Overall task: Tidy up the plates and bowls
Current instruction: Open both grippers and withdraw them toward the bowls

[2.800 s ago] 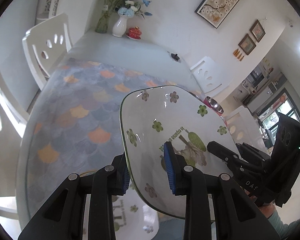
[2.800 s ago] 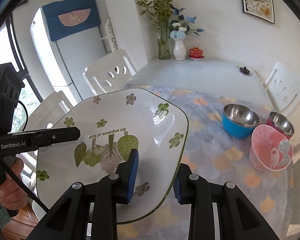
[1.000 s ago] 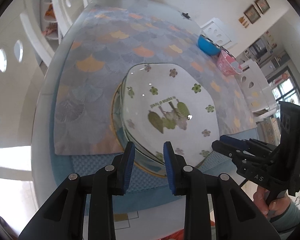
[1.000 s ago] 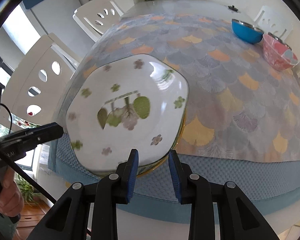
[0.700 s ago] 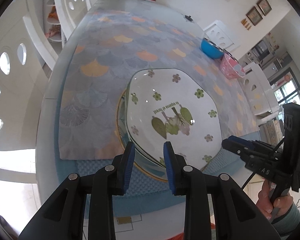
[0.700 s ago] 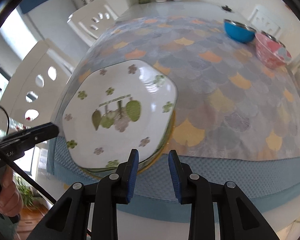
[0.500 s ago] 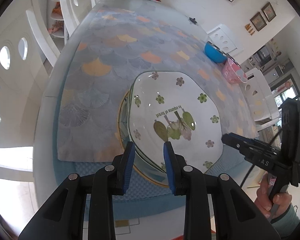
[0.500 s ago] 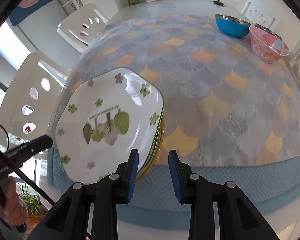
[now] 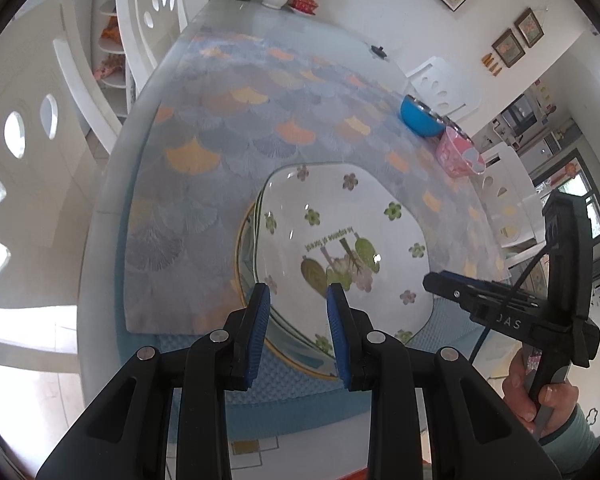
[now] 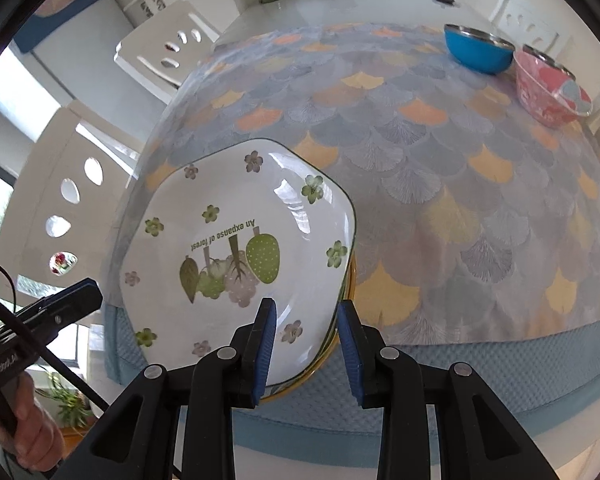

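Desk (image 9: 112, 240): carries a scale-patterned cloth (image 10: 440, 184), three bowls at its far side.
Plate stack (image 10: 342, 300), near edge: the flowered plate (image 10: 236, 248), held aloft between both tools moments ago, now lies on top, gold rim of a lower plate showing beneath.
Blue bowl (image 10: 478, 50) and pink bowl (image 10: 548, 88), touching, with a steel one behind: judged not yet gathered.
Left gripper (image 9: 296, 334) and right gripper (image 10: 306, 346): fingers released, nothing between them, drawn back to the desk edge. Plates appear done; bowls likely next.
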A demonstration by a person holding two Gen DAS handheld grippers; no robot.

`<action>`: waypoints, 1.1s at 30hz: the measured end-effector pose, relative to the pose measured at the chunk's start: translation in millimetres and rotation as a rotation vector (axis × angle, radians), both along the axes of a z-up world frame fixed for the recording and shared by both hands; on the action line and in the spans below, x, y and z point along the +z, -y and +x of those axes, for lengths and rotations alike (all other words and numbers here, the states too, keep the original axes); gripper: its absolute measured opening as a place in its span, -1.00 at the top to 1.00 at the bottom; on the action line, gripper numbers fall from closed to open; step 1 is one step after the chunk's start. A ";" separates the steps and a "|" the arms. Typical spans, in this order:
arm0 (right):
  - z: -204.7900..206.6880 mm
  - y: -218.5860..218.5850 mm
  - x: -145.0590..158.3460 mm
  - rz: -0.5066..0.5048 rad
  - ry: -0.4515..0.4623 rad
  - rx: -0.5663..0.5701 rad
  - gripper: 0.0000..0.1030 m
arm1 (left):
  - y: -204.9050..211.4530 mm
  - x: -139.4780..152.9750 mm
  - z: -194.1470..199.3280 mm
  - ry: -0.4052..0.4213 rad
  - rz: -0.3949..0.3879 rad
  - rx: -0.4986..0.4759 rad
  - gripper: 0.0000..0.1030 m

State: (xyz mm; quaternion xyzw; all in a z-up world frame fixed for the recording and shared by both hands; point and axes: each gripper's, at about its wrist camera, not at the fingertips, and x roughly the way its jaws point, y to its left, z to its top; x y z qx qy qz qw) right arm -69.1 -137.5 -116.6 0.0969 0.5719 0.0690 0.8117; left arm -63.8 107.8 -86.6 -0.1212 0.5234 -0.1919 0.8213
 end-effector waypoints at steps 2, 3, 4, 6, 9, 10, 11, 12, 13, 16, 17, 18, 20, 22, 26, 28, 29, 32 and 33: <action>-1.8 3.6 3.9 0.015 -0.003 -0.018 0.40 | 1.6 6.1 2.2 0.014 -0.005 -0.006 0.50; -2.8 5.9 6.1 0.023 -0.002 -0.027 0.40 | 2.9 8.8 2.9 0.020 -0.008 -0.010 0.50; -4.2 9.0 9.0 0.032 0.000 -0.038 0.40 | 4.7 12.0 4.0 0.029 -0.010 -0.016 0.49; -5.8 15.0 14.7 0.047 0.004 -0.055 0.40 | 11.8 22.4 7.5 0.063 -0.004 -0.034 0.46; -8.3 26.1 27.5 0.051 0.025 -0.084 0.39 | 26.1 40.6 15.1 0.122 0.009 -0.065 0.46; -8.7 30.9 33.0 0.049 0.039 -0.092 0.39 | 33.0 49.0 18.5 0.149 0.013 -0.078 0.46; -8.7 35.4 37.9 0.045 0.051 -0.098 0.39 | 39.3 56.2 21.6 0.171 0.018 -0.086 0.46; -8.7 40.6 43.4 0.041 0.062 -0.106 0.38 | 44.6 61.9 24.1 0.187 0.021 -0.092 0.46; -8.2 46.9 50.1 0.041 0.077 -0.114 0.37 | 51.9 69.1 27.1 0.206 0.025 -0.101 0.45; -4.1 68.3 69.9 0.052 0.127 -0.141 0.18 | 81.3 91.2 37.3 0.263 0.027 -0.136 0.29; -3.3 76.1 75.5 0.057 0.145 -0.151 0.11 | 88.6 94.7 40.0 0.273 0.027 -0.143 0.27; -1.8 84.8 81.1 0.066 0.165 -0.160 -0.01 | 101.3 100.4 44.4 0.288 0.029 -0.156 0.27; 2.1 105.4 92.2 0.085 0.202 -0.168 -0.03 | 125.9 108.6 52.8 0.308 0.032 -0.173 0.26; 6.7 127.1 99.4 0.081 0.216 -0.172 -0.03 | 149.3 113.0 60.4 0.310 0.029 -0.179 0.14; 14.0 180.2 107.3 0.072 0.222 -0.191 -0.06 | 208.1 115.6 84.2 0.283 -0.031 -0.190 -0.19; 18.7 214.5 107.1 0.067 0.221 -0.220 -0.11 | 241.9 113.9 98.0 0.259 -0.034 -0.206 -0.19; 21.5 229.6 105.8 0.073 0.217 -0.237 -0.14 | 258.2 112.2 104.1 0.252 -0.027 -0.209 -0.19; 35.1 283.6 96.6 0.111 0.202 -0.294 -0.19 | 305.8 100.9 121.5 0.225 0.003 -0.224 -0.19; 43.1 303.1 91.2 0.121 0.192 -0.312 -0.19 | 320.5 95.9 128.6 0.211 0.006 -0.227 -0.19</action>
